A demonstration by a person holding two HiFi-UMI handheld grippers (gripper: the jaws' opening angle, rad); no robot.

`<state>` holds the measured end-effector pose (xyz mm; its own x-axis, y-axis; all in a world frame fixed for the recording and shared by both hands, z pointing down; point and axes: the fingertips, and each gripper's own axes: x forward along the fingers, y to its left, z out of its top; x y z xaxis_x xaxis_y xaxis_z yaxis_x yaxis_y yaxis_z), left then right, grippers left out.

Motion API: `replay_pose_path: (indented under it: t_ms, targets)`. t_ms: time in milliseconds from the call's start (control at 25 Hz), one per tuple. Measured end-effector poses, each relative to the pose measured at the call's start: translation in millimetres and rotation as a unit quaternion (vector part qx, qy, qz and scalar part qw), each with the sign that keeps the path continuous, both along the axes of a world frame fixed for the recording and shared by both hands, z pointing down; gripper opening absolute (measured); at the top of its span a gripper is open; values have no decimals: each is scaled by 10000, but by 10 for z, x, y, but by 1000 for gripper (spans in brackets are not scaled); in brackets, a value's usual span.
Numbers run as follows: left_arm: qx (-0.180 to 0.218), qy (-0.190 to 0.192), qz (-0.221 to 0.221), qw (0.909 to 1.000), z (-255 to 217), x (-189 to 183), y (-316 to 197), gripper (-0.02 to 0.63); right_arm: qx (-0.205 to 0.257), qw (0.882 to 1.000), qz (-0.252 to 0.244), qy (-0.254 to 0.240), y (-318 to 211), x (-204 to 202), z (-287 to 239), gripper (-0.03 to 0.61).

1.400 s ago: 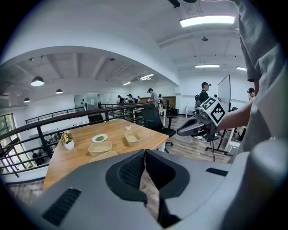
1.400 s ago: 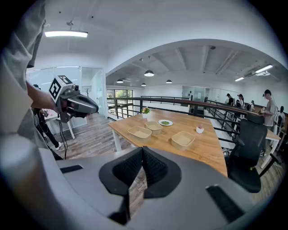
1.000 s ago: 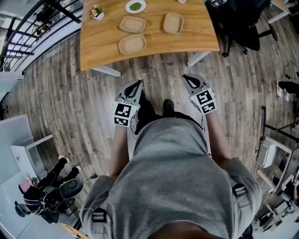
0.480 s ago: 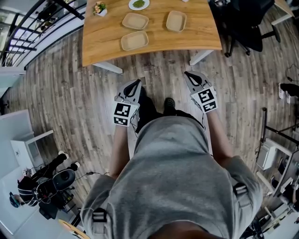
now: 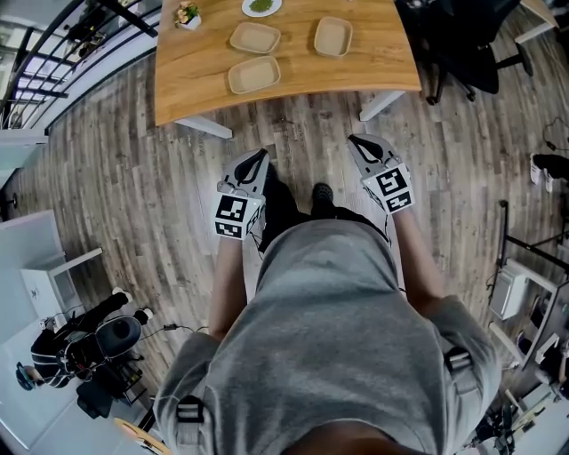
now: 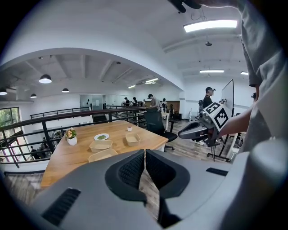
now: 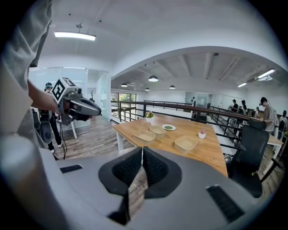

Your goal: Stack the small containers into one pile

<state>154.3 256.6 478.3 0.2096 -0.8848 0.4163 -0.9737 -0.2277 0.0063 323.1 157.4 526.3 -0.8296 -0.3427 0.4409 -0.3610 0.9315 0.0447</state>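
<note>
**Both grippers shut and empty, containers unstacked on table**

Person stands on the wood floor, short of the wooden table (image 5: 196, 89). Left gripper (image 5: 257, 158) and right gripper (image 5: 359, 142) are held out in front, angled down, well apart from the table. Each has its jaws pressed together with nothing between them. Three small containers sit separately on the tabletop: near-left container (image 5: 254, 75), far-left container (image 5: 255, 37) just behind it, right container (image 5: 332, 36) off to the right. White plate (image 5: 260, 6) with something green and a flower pot (image 5: 186, 15) sit at the far edge. Black chair (image 5: 462, 44) at the table's right end.
</note>
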Motion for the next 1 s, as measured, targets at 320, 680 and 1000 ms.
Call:
replay_pose_path:
  t_ms: [320,680,1000]
  targets:
    - [25,160,25,9999,16,0,29,26,6,10000,-69,35,22,-38,29,28]
    - [2,149,-14,9999,5,40,113,92,1,9996,-265,3,142,-30,0,74]
    - [-43,87,-28,9999,14,62,132,158,27,9993,-367,-22,177,-39,-10,164]
